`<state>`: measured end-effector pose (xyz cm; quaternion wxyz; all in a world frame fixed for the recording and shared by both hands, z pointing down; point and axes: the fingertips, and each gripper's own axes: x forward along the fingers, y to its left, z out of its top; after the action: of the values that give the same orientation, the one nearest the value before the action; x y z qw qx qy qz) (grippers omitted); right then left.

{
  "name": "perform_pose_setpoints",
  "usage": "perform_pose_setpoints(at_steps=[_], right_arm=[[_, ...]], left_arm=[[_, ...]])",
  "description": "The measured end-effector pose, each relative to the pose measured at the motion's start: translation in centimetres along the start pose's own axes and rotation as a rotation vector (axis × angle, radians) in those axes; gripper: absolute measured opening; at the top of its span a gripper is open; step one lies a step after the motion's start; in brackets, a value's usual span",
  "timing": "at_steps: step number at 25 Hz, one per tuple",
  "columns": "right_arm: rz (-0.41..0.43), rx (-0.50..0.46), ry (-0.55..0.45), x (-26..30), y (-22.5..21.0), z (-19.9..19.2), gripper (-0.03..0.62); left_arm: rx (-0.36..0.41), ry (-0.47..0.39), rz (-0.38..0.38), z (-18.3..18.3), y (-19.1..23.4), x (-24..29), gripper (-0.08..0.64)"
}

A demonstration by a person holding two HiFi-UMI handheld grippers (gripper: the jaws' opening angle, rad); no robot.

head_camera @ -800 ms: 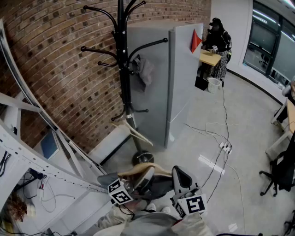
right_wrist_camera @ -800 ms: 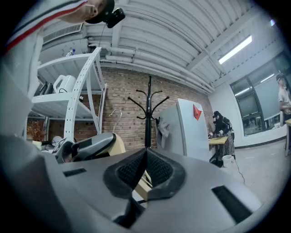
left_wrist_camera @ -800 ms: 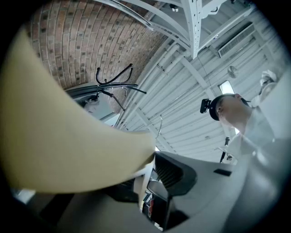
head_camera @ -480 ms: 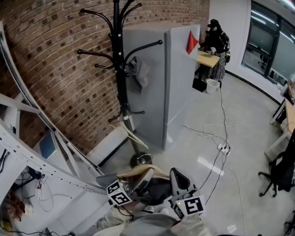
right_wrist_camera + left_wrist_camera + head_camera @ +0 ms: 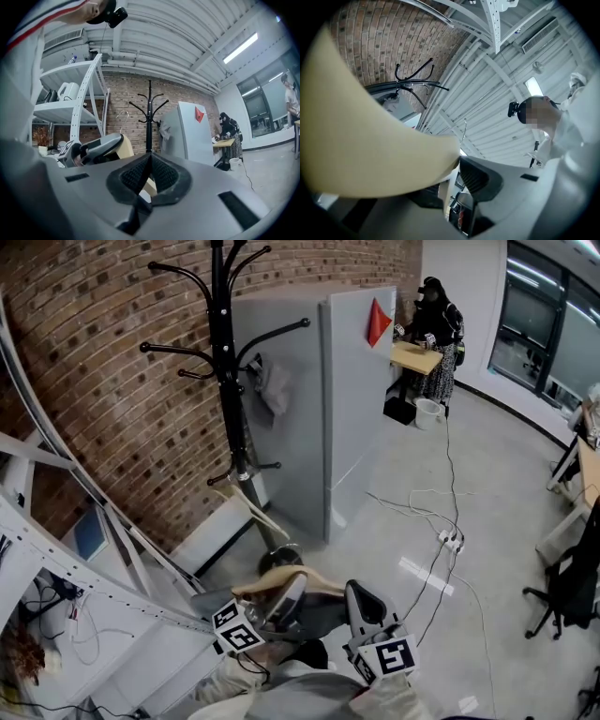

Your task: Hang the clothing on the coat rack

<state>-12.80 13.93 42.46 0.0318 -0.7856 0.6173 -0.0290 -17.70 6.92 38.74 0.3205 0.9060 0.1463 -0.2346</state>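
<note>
The black coat rack point(image 5: 225, 381) stands against the brick wall, with a grey cloth point(image 5: 272, 385) on one hook. At the head view's bottom edge my left gripper point(image 5: 286, 592) is shut on a pale wooden hanger point(image 5: 281, 579). That hanger point(image 5: 370, 145) fills the left gripper view, its metal hook point(image 5: 465, 129) poking up and the coat rack point(image 5: 415, 84) far behind. A dark garment point(image 5: 323, 620) lies between the two grippers. My right gripper point(image 5: 364, 596) is beside it; in its own view the right gripper point(image 5: 149, 171) has its pads pressed together with nothing visible between them, facing the coat rack point(image 5: 149, 117).
A grey cabinet point(image 5: 328, 409) stands right of the rack, with a spare wooden hanger point(image 5: 262, 512) leaning at the rack's base. White metal shelving point(image 5: 75, 587) is on the left. Cables and a power strip point(image 5: 450, 540) lie on the floor. A person point(image 5: 431, 324) stands far back by a desk.
The head view has swung a little right, so the rack and cabinet sit further left in the picture. Both grippers keep their places, the left still holding the hanger.
</note>
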Motion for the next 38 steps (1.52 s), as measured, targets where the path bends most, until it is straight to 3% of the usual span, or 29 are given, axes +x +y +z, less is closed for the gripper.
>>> perform_pose_setpoints(at_steps=[18, 38], right_arm=[[-0.085, 0.015, -0.006, 3.3, -7.8, -0.2, 0.023], [-0.153, 0.002, -0.009, 17.1, -17.0, 2.1, 0.023]], left_arm=[[-0.044, 0.017, -0.035, -1.8, 5.5, 6.7, 0.107], [-0.091, 0.034, -0.104, 2.0, 18.0, 17.0, 0.107]])
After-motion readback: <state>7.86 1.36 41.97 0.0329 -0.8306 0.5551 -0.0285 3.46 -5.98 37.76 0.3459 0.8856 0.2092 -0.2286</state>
